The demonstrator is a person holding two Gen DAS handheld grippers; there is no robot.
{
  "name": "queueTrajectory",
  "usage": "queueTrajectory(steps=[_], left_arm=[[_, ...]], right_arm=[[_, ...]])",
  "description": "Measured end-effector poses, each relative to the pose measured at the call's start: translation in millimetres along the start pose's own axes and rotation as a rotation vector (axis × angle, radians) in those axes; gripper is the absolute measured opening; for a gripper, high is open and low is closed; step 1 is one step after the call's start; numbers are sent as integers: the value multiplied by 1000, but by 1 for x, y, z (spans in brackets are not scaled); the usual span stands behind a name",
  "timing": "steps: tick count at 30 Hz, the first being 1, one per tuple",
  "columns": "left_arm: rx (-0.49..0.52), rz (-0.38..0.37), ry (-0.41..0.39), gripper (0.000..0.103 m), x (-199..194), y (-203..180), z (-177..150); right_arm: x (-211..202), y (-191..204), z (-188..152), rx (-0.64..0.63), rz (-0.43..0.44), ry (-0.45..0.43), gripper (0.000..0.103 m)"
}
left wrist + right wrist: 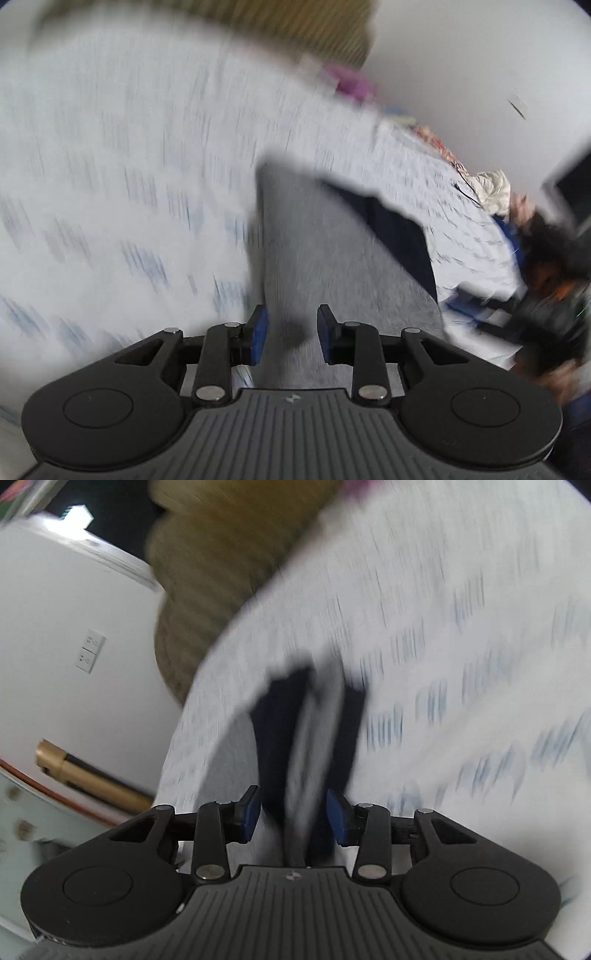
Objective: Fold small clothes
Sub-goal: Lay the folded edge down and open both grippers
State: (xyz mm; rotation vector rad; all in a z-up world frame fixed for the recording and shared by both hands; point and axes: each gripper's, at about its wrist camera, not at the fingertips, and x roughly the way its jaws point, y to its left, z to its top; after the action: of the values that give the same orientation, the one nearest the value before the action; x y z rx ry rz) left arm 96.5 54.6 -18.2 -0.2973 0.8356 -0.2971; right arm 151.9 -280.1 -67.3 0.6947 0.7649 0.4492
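A small grey garment with dark navy parts (325, 251) lies on a white bedsheet with a blue pattern (129, 166); both views are motion-blurred. My left gripper (291, 332) is open, its blue pads either side of the grey cloth, which runs between them toward the camera. In the right wrist view the garment (314, 731) shows as a grey strip between navy panels. My right gripper (293, 818) is open with the cloth passing between its pads.
An olive-brown ribbed cushion or blanket (221, 565) lies at the far end of the bed. A white wall with a socket (90, 655) is on the left. Purple cloth (351, 83), a white bundle (491, 188) and dark clutter (546, 280) lie at the right.
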Motion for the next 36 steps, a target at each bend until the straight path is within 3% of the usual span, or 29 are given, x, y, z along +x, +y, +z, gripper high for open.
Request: queueTrajectory(steps=[3, 6, 9, 12, 15, 19, 21, 24, 28, 32, 36], left_arm=[[219, 76, -88, 29, -4, -47, 1], [325, 83, -42, 29, 32, -76, -10], [398, 139, 5, 28, 68, -86, -30], [386, 140, -23, 28, 80, -78, -40], [353, 125, -27, 28, 78, -70, -42], [327, 125, -15, 29, 67, -71, -37], [290, 123, -11, 30, 51, -69, -37], [271, 144, -15, 30, 33, -67, -42], [253, 137, 2, 30, 29, -64, -50], [248, 127, 33, 30, 43, -60, -58], [255, 126, 12, 30, 42, -58, -63]], right_arm=[[3, 38, 19, -159, 1, -34, 42], [43, 69, 31, -266, 2, 15, 54], [91, 81, 32, -412, -141, 40, 55], [132, 63, 26, -483, -315, 120, 52], [131, 50, 25, -464, -271, 83, 53], [122, 64, 25, -477, -308, 79, 54], [93, 79, 12, -475, -291, 33, 56], [44, 96, -21, -484, -181, -18, 63], [19, 97, -60, -455, -102, 26, 68], [42, 73, -78, -376, -148, 117, 63], [43, 61, -87, -370, -128, 91, 63]])
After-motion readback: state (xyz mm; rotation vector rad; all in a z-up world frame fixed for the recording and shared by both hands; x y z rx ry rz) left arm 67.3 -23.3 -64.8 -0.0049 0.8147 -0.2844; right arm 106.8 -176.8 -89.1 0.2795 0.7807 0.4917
